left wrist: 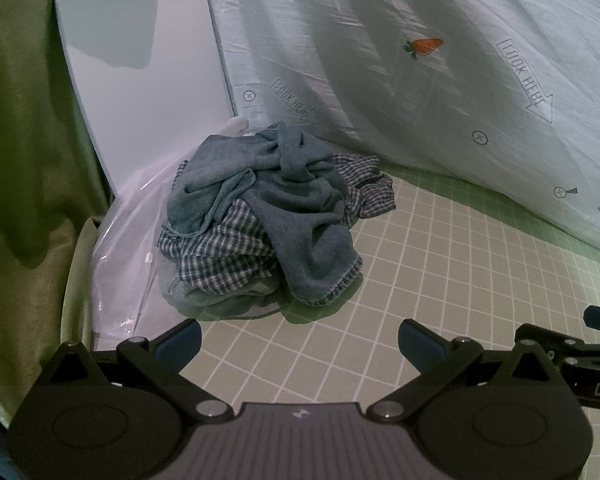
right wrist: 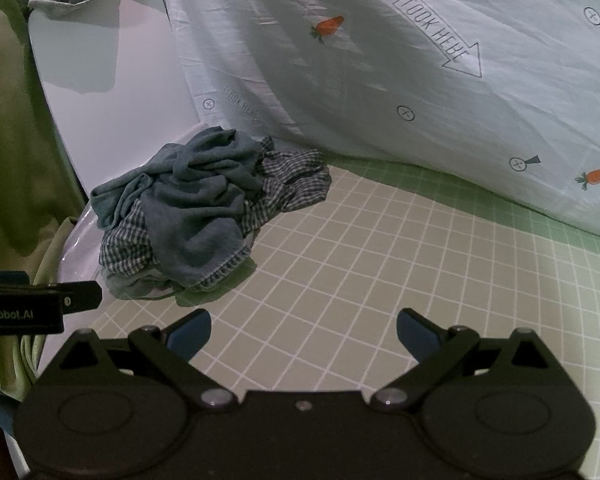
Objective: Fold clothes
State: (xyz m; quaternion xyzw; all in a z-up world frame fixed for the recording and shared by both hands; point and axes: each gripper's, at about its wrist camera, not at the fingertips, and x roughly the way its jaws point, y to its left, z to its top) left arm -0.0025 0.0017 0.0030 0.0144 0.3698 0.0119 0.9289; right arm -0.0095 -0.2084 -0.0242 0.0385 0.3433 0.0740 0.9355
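While angled downward, both hand-held grippers (left wrist: 299,340) (right wrist: 303,334) spread wide, empty, short of clothes pile (left wrist: 260,216)

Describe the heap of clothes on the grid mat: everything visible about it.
The crumpled heap of clothes is unfolded: a grey-blue, soft knit-looking garment with a stitched hem draped over a blue-and-white checked woven garment. It lies at the edge of the pale green grid-lined mat, partly on a clear plastic bag, close to the carrot-print white sheet. Neither claw touches it.
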